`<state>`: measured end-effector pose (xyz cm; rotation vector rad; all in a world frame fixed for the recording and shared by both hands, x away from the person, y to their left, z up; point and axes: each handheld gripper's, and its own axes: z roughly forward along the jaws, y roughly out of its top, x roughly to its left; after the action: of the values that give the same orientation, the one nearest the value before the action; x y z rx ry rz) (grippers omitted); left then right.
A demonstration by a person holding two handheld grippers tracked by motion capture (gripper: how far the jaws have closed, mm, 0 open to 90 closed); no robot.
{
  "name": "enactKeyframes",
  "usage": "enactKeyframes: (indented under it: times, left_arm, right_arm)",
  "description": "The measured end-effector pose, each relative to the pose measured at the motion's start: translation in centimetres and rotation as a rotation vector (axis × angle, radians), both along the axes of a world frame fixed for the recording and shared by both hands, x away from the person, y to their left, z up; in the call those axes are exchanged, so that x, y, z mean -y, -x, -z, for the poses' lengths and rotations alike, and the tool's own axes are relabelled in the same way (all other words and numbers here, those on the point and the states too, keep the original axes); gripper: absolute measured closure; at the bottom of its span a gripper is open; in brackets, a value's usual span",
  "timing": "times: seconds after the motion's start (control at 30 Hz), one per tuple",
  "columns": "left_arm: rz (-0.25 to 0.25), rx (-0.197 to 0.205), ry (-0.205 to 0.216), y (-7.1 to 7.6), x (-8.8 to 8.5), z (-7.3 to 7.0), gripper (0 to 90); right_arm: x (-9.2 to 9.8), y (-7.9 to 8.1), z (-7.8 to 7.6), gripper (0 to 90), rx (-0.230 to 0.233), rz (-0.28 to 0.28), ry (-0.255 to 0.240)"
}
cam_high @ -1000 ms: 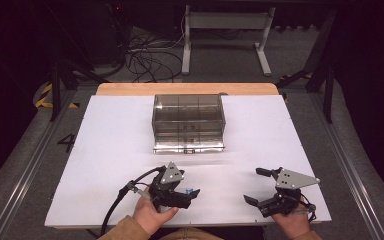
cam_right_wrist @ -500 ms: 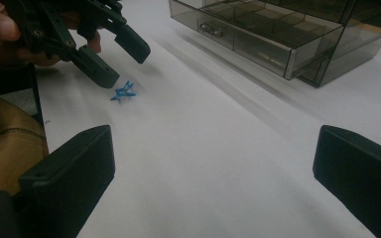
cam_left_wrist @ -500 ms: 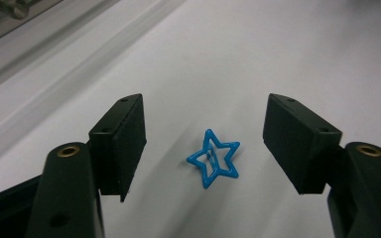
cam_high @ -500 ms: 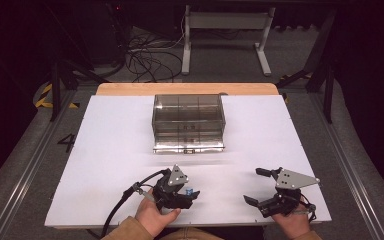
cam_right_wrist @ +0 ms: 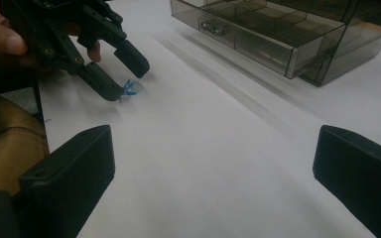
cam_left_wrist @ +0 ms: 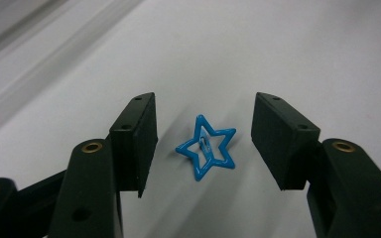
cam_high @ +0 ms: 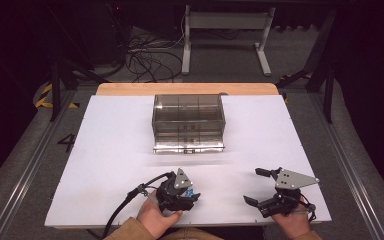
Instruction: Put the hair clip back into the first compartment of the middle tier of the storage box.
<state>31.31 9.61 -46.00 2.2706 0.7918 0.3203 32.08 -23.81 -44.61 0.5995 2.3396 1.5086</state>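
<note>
A small blue star-shaped clip lies flat on the white table sheet, near the front edge. My left gripper points down at it with one black jaw on each side. Its jaws have just been closing, and a gap still shows between each pad and the star, so it is open. In the high view the star peeks out at the tip of the left gripper. The right gripper view shows that left gripper over the star. My right gripper rests wide open at the front right with nothing between its jaws.
A smoky clear drawer box stands at the middle back of the sheet, its lower drawer pulled out a little. A black cable trails from the left gripper over the front edge. Bare white sheet lies between the grippers and the box.
The left gripper's jaws have narrowed around the star, and the hand has edged slightly to the right. The right gripper and the drawer box have not moved.
</note>
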Motion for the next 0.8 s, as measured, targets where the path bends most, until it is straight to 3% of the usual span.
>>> enactKeyframes:
  times: [0.23, 0.8]
  left_arm:
    - [-0.012, 0.018, -0.034, 0.19, 0.48, 0.32, 46.0]
    - [-0.023, 0.013, -0.036, 0.56, 0.32, 0.27, 59.2]
  right_arm:
    - [-0.01, -0.01, 0.02, 3.4, -0.003, 0.001, 0.002]
    - [0.00, -0.03, 0.02, 3.4, -0.004, -0.001, 0.000]
